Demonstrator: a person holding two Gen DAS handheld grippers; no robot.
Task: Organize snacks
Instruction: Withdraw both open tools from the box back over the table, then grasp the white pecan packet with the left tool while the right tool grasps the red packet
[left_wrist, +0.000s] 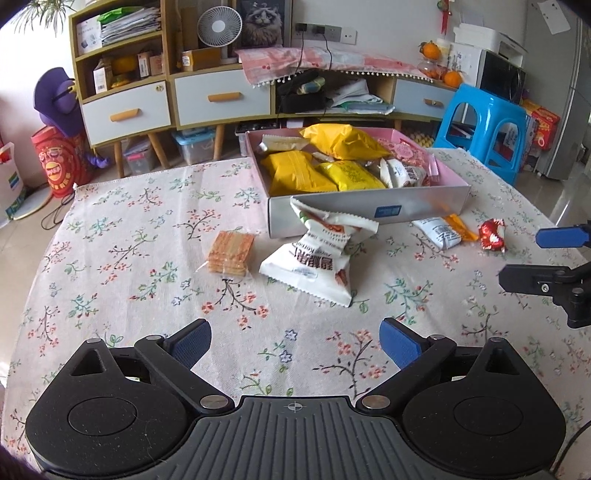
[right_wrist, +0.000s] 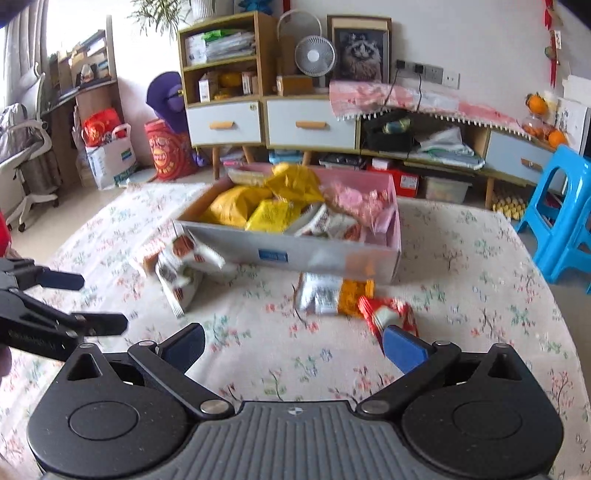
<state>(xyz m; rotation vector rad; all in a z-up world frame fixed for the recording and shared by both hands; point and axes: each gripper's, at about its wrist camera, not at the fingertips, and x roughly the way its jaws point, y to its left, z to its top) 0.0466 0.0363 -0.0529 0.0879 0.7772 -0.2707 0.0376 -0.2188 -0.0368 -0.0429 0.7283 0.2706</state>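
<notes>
A pink-lined box (left_wrist: 424, 205) (right_wrist: 332, 254) full of yellow and white snack packs stands at the far side of the table. In front of it lie a white and red bag (left_wrist: 317, 258) (right_wrist: 181, 266), a clear pack of orange crackers (left_wrist: 231, 253), a small white and orange pack (left_wrist: 443, 230) (right_wrist: 332, 297) and a red wrapped snack (left_wrist: 491, 234) (right_wrist: 388, 314). My left gripper (left_wrist: 295, 345) hangs open over bare cloth, short of the white bag. My right gripper (right_wrist: 295, 349) is open too, its right finger just before the red snack.
A floral tablecloth (left_wrist: 129, 258) covers the table. Behind it stand a low cabinet with drawers (left_wrist: 221, 98), a blue plastic stool (left_wrist: 484, 125) at the right and a red bag (left_wrist: 59, 162) on the floor at the left. The other gripper's fingers (left_wrist: 532, 277) reach in from the right.
</notes>
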